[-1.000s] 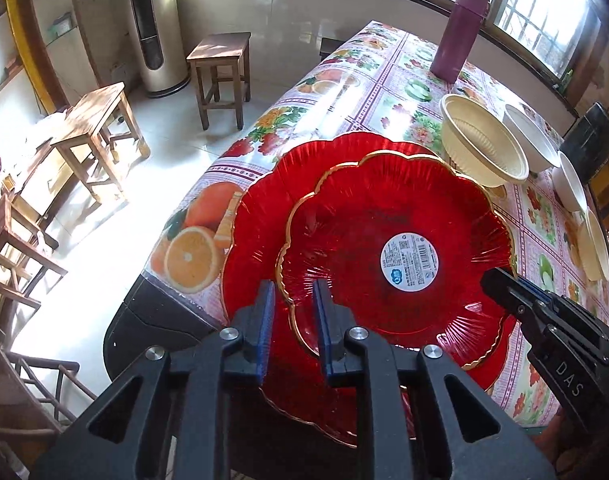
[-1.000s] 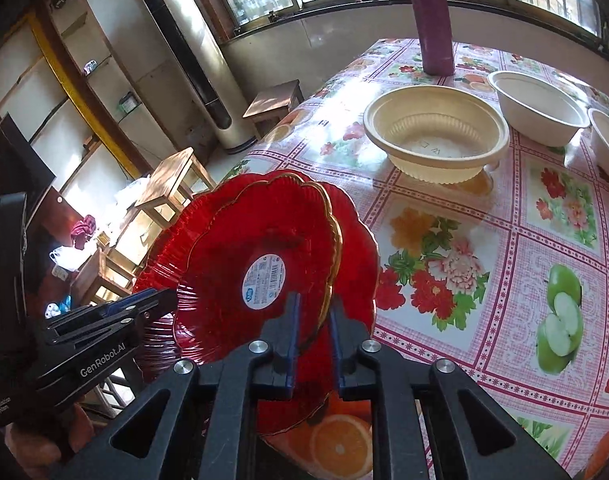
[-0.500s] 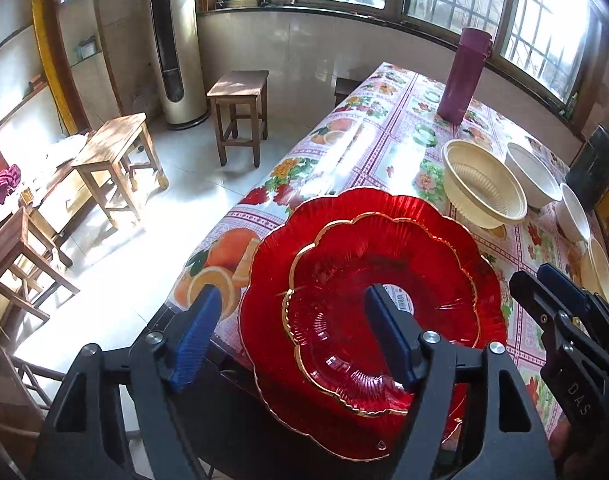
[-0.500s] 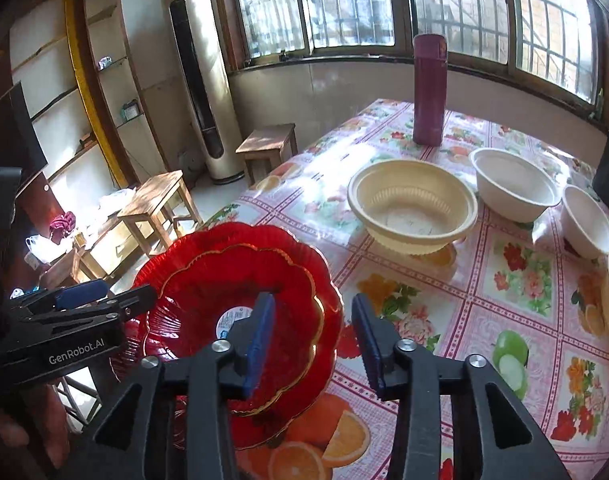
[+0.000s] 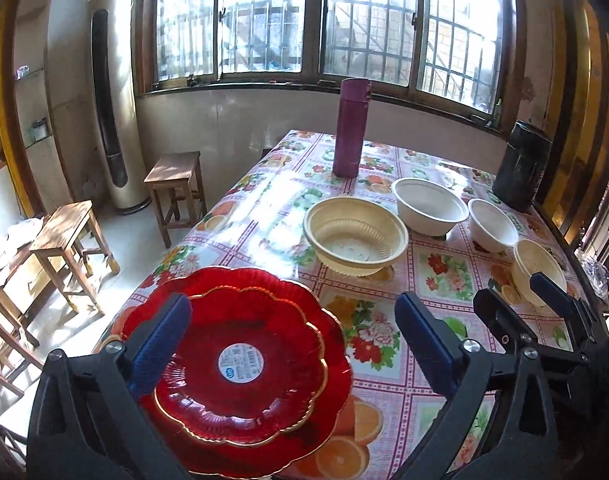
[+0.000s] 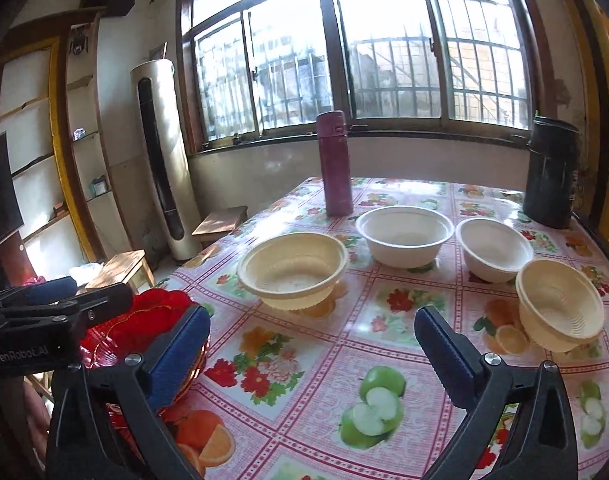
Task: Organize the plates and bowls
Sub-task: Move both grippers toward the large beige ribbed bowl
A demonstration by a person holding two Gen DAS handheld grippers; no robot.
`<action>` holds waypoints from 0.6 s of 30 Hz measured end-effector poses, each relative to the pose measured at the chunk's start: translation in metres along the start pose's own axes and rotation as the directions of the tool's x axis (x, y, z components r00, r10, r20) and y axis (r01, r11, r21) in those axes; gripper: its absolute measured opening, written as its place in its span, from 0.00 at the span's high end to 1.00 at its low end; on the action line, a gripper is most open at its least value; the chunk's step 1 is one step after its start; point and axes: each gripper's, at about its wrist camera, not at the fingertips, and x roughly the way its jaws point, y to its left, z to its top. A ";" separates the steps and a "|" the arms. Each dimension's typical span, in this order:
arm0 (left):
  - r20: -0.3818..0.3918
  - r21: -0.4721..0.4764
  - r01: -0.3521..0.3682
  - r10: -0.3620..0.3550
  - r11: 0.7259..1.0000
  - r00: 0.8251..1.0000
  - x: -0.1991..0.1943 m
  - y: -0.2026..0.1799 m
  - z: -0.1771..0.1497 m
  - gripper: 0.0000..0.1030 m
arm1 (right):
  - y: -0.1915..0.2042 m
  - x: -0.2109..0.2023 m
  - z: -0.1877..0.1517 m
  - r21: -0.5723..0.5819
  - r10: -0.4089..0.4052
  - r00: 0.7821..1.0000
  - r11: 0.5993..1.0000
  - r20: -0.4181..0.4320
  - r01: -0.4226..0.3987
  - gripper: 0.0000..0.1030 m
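Both jaws wide now! The left hand-held gripper [image 5: 290, 350] has just been opening and stands fully spread, nothing pinched; its blue pads frame the red plates from above without touching them. The small red plate [image 5: 240, 364], white sticker at its centre, sits nested on the large red plate [image 5: 328, 412] at the bench's [image 5: 388, 396] near corner, at 7 o'clock in the left wrist view. The right hand-held gripper [image 6: 312, 354] has likewise just been opening and is spread wide over bare flowered cloth, holding nothing. In its view the plates peek out at 9 o'clock behind the left tool. Ahead, at 12 o'clock, the big cream ribbed bowl [image 6: 292, 270]; at 1 o'clock the large white bowl [image 6: 404, 234]; at 2 o'clock the small white bowl [image 6: 494, 248]; at 3 o'clock the small cream bowl [image 6: 558, 306]. A purple flask [image 6: 336, 164] stands behind them.
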 end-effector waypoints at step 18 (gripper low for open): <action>0.075 0.205 -0.001 -0.015 0.979 0.997 0.021 -0.140 0.044 0.00 | -0.153 -0.028 0.028 0.121 -0.270 0.951 0.960 0.152 0.253 0.00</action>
